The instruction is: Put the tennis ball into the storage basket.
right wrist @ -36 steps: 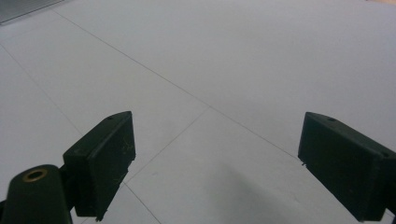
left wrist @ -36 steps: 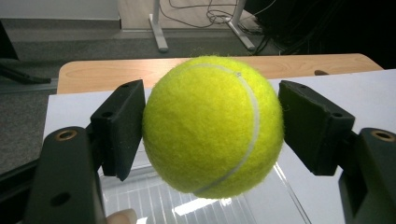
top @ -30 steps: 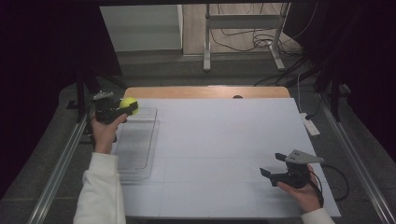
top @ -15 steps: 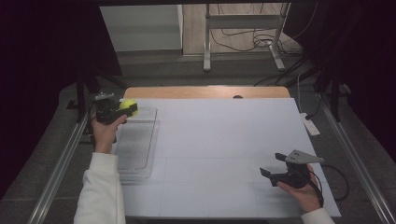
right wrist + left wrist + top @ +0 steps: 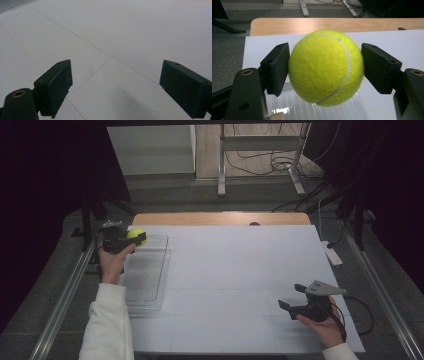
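A yellow tennis ball (image 5: 325,67) sits between the black pads of my left gripper (image 5: 136,237), which is shut on it. Both pads press its sides. In the high view the ball (image 5: 135,233) hangs just above the far end of a clear plastic tray (image 5: 145,280) at the table's left side. A hand in a white sleeve holds that gripper. My right gripper (image 5: 291,296) hovers low over the white table sheet (image 5: 240,270) at the near right. Its jaws stand wide open in the right gripper view (image 5: 120,85), with nothing between them.
A small white device (image 5: 332,254) lies at the sheet's right edge. The wooden tabletop (image 5: 220,218) shows past the sheet's far edge. Metal rails run along both sides of the table, and a cable trails from the right gripper.
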{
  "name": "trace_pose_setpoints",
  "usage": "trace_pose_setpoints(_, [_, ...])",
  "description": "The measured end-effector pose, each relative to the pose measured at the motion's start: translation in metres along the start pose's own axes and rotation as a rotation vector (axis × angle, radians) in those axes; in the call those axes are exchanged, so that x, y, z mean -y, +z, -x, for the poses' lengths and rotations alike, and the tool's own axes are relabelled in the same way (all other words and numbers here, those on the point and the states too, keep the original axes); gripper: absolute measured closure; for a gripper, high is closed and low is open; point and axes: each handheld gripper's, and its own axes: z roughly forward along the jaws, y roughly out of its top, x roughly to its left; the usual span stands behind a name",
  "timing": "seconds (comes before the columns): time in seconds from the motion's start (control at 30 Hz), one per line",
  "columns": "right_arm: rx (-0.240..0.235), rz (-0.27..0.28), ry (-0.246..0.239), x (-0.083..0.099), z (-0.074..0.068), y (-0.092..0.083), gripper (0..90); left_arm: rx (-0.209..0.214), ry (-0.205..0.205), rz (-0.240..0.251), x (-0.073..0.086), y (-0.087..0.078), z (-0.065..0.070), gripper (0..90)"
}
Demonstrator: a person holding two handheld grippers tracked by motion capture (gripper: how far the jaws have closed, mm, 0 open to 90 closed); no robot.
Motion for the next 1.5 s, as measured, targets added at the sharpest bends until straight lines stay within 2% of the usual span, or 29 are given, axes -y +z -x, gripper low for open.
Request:
trace_pose_setpoints(0.77, [0.001, 0.001, 0.001, 0.0, 0.0, 0.0, 11.3, -0.042, 0.045, -0.114, 0.006, 0.014, 0.001, 27.4])
trace_pose_setpoints(0.9, [0.002, 0.002, 0.001, 0.0, 0.0, 0.0, 11.3, -0.052, 0.055, -0.14, 0.008, 0.017, 0.003, 27.3])
trace_pose_setpoints(0.93, [0.002, 0.002, 0.001, 0.0, 0.0, 0.0, 11.3, -0.057, 0.063, -0.159, 0.009, 0.018, 0.003, 27.3])
trace_pose_setpoints(1.0, [0.001, 0.001, 0.001, 0.0, 0.0, -0.001, 11.3, -0.054, 0.06, -0.162, 0.01, 0.019, 0.004, 27.3])
trace_pose_setpoints(1.23, [0.001, 0.001, 0.001, 0.0, 0.0, -0.001, 11.3, -0.081, 0.099, -0.204, 0.011, 0.023, 0.006, 27.2])
trace_pose_setpoints(1.5, [0.001, 0.001, 0.001, 0.0, 0.0, 0.0, 11.3, -0.094, 0.106, -0.232, 0.014, 0.027, 0.007, 27.1])
